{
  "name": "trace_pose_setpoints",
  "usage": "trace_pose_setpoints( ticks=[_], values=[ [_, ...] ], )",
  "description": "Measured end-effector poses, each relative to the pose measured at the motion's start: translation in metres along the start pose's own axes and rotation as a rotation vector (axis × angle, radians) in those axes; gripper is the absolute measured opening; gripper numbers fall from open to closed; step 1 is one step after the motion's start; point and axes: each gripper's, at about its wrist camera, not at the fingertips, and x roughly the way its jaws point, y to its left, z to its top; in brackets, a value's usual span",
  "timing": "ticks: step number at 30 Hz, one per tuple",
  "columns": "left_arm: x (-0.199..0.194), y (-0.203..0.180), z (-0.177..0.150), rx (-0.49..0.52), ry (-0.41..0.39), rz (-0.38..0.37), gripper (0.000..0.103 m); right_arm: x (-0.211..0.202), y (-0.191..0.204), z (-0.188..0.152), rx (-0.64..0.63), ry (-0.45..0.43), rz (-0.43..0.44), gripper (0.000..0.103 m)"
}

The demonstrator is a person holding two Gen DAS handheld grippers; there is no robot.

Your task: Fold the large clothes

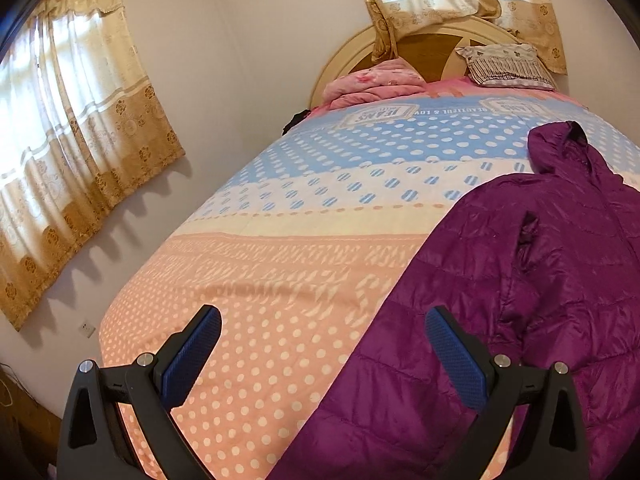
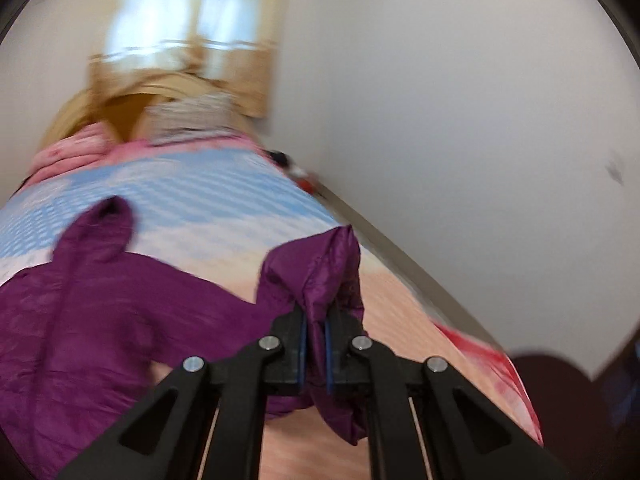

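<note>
Purple jacket (image 1: 520,280) spread flat on bed (image 1: 280,280), hood toward headboard, laid out for folding. Right claw (image 2: 316,332) clenched on sleeve (image 2: 316,272), raised off quilt, judged for fold-over. Left claw (image 1: 324,352) released, empty, poised above near hem.

On the bedspread (image 1: 304,184), in the left wrist view, we read text printed upside down across the far blue band. A white label-shaped patch (image 1: 378,114) at far left carries the word "JEANS"; its smaller lines are too fine to read. Just right of it runs a line reading "BEAUTIFUL & LOV", the rest unclear. A second patch (image 1: 508,105), farther right, is illegible. Large pale lettering on the near pink band cannot be made out. The right wrist view is blurred; we read nothing there.
</note>
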Motion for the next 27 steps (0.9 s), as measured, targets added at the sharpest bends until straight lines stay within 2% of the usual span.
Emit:
trace_pose_setpoints(
  ticks=[5,9,11,13,14,15,18,21,25,27],
  values=[
    [0.007,0.004,-0.017,0.017,0.025,0.005,0.102,-0.008,0.123,0.003,-0.159,-0.057,0.165,0.008],
    [0.01,0.013,-0.029,0.033,0.042,0.025,0.102,0.002,0.205,-0.022,-0.239,-0.055,0.289,0.008],
    [0.012,0.018,-0.033,0.038,0.047,0.04,0.102,0.01,0.233,-0.033,-0.279,-0.046,0.34,0.009],
    [0.014,0.024,-0.038,0.039,0.054,0.055,0.102,0.021,0.26,-0.054,-0.304,-0.018,0.416,0.024],
    [0.016,0.028,-0.042,0.039,0.06,0.064,0.102,0.023,0.264,-0.057,-0.309,-0.004,0.443,0.05],
    [0.018,0.031,-0.044,0.039,0.066,0.07,0.102,0.023,0.265,-0.065,-0.295,0.009,0.485,0.067],
    [0.02,0.033,-0.046,0.039,0.071,0.088,0.102,0.014,0.254,-0.07,-0.283,0.012,0.515,0.069],
    [0.013,0.015,-0.031,0.035,0.05,0.042,0.102,0.006,0.23,-0.067,-0.25,-0.005,0.525,0.069],
    [-0.011,-0.039,-0.002,0.069,-0.008,-0.076,0.102,0.03,0.176,-0.047,-0.083,0.032,0.449,0.066],
    [-0.026,-0.073,0.01,0.089,-0.03,-0.157,0.102,0.043,0.144,-0.042,-0.014,0.042,0.362,0.066]
  ],
)
